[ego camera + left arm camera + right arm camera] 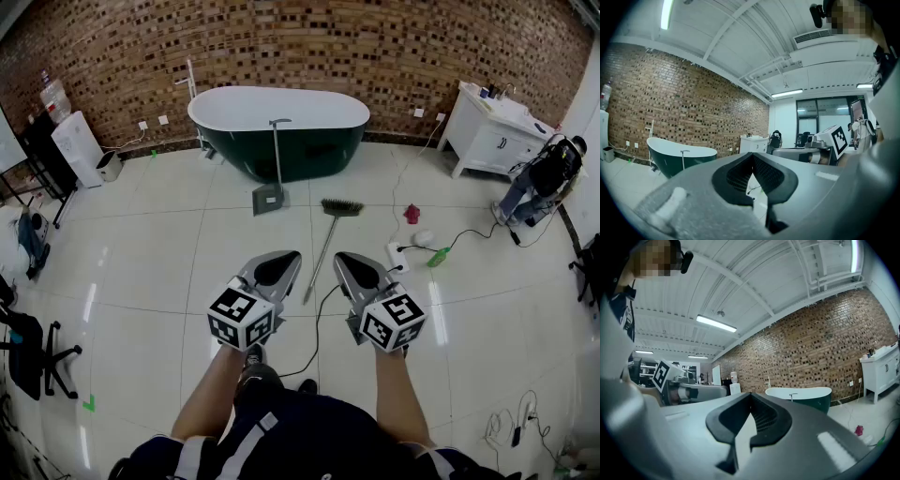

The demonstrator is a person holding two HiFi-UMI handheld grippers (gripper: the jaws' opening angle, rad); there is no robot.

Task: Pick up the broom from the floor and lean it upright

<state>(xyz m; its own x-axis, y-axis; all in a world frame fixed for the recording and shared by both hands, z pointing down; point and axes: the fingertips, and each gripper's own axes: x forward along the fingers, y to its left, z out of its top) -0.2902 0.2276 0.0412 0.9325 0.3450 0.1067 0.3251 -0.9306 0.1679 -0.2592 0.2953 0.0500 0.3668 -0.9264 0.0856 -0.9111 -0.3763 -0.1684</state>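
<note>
Two of a kind at six o'clock: the left hand-held gripper (278,268) and the right hand-held gripper (354,272). One broom (330,225) lies on the floor (169,262) at centre. At twelve o'clock there is one long-handled dustpan (270,192) and one bathtub (278,122). One white cabinet (487,136) stands at two o'clock, one person (544,178) at three o'clock, and one water dispenser (77,148) at ten o'clock.

Bright ceiling strip lights (716,324) glare off the glossy floor (94,300); fisheye edges darken.

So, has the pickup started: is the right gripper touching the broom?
Apart. In its own view the right gripper is shut, empty, aimed at the wall; the head view shows the broom lying on the floor.
</note>
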